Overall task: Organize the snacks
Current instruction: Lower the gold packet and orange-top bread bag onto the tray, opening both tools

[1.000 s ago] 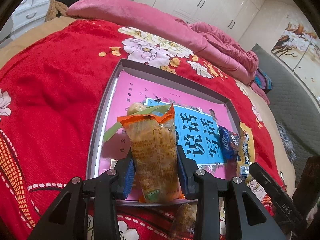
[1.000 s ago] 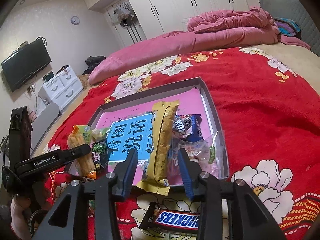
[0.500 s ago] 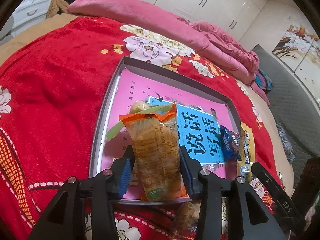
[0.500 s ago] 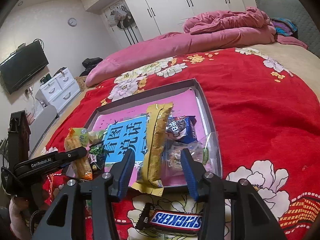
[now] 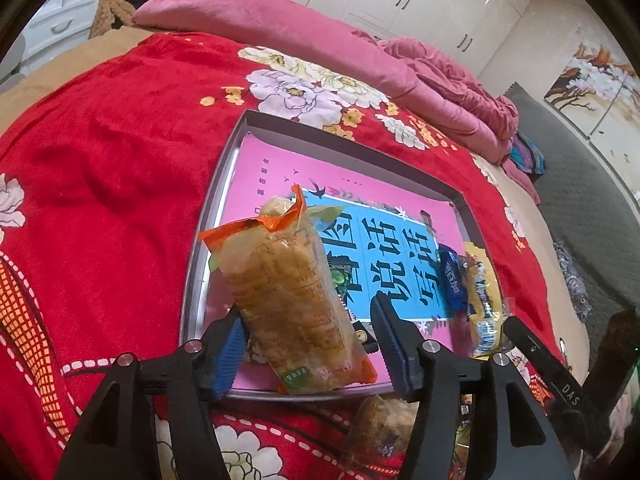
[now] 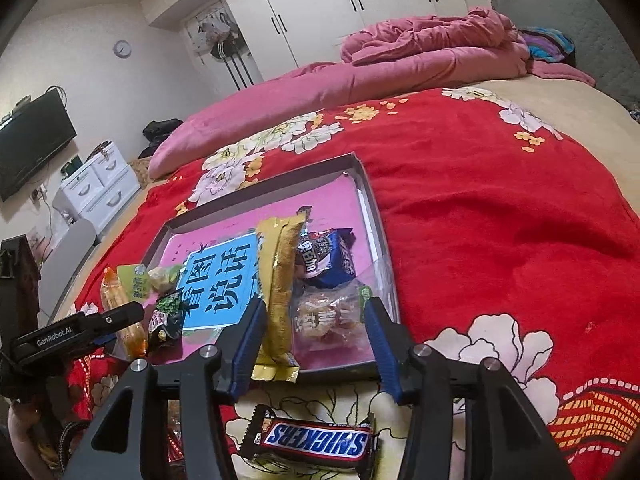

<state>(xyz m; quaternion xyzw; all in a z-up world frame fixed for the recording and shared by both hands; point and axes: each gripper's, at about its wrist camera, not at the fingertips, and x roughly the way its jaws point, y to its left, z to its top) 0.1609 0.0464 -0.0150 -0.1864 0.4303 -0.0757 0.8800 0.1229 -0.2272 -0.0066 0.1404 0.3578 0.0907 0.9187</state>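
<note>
1. Left wrist view: our left gripper point(image 5: 310, 334) has just been opening its jaws. A moment ago they squeezed the orange snack bag point(image 5: 290, 308). Now the bag stands loose between them, leaning on the left pad, with a gap on the right side.
2. We think this means the orange snack bag has been let go. It rests at the near edge of the tray point(image 5: 216, 184), which lies on the red bed cover point(image 5: 100, 152).
3. Right wrist view: our right gripper point(image 6: 314, 332) has also been opening its jaws a little. They stand about half open. The yellow snack bag point(image 6: 280, 296) lies just beside the left pad, not pinched. Its near end hangs over the tray point(image 6: 372, 204) edge.
4. A blue cookie pack point(image 6: 326, 258) and a clear bag of round cakes point(image 6: 324, 314) are in the tray too.
5. A Snickers bar point(image 6: 316, 440) lies on the bed, outside the tray. We guess it still has to go in.
</note>
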